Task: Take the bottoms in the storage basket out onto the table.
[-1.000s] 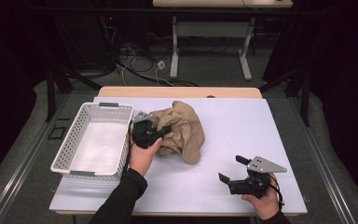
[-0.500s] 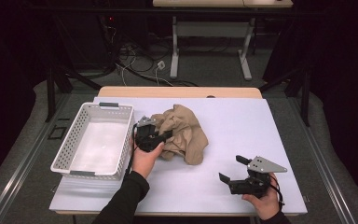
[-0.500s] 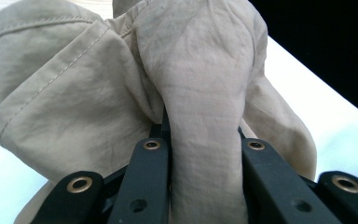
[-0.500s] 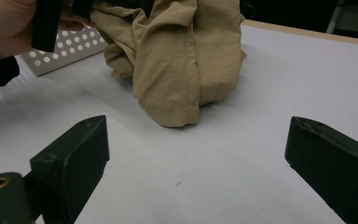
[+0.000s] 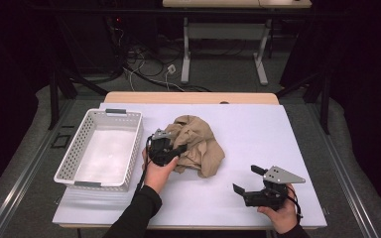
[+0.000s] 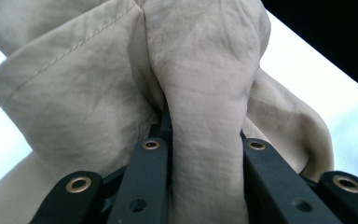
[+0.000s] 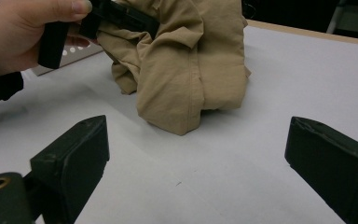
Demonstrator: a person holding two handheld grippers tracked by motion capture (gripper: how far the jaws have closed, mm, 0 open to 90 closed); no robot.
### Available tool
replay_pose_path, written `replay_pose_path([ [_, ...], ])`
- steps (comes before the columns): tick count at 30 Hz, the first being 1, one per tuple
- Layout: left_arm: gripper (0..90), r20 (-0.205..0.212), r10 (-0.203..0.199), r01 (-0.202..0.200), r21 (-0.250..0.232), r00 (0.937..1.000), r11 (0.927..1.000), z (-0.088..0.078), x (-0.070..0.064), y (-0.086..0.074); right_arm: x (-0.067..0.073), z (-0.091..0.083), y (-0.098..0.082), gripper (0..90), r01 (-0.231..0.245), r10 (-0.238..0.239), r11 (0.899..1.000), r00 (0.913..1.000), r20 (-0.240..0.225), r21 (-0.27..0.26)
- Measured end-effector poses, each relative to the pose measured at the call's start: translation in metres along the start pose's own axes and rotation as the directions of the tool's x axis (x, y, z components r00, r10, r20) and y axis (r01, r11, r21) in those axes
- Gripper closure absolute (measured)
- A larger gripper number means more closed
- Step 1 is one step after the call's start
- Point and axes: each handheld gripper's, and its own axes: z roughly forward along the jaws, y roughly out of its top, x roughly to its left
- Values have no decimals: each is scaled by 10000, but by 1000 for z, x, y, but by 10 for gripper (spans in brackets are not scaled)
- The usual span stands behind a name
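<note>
Beside the basket (image 5: 101,148), left tongs (image 5: 177,148) pinch tan cloth (image 5: 198,146); right tongs (image 5: 247,179) gape.

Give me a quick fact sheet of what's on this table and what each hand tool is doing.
Surface: white table
Cloth: crumpled tan garment, near the middle
Basket: white basket, nothing visible inside, left of the garment
Left gripper: jaws closed on a fold of the garment
Right gripper: jaws open, nothing between them, near the table's front right, apart from the garment
</note>
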Motion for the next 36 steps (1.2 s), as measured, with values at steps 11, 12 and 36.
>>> replay_pose_path([
  [11,789,60,-33,32,94,10000,10000,4,-2,-3,0,0,0,62,1,-1,10000,10000,0,6],
  [12,789,81,-33,33,92,10000,10000,4,-3,-4,0,0,0,62,4,-4,10000,10000,0,6],
  [36,528,-223,147,-150,-130,9996,9998,-9,-15,-3,-1,1,0,64,-19,19,10000,10000,-41,-38],
])
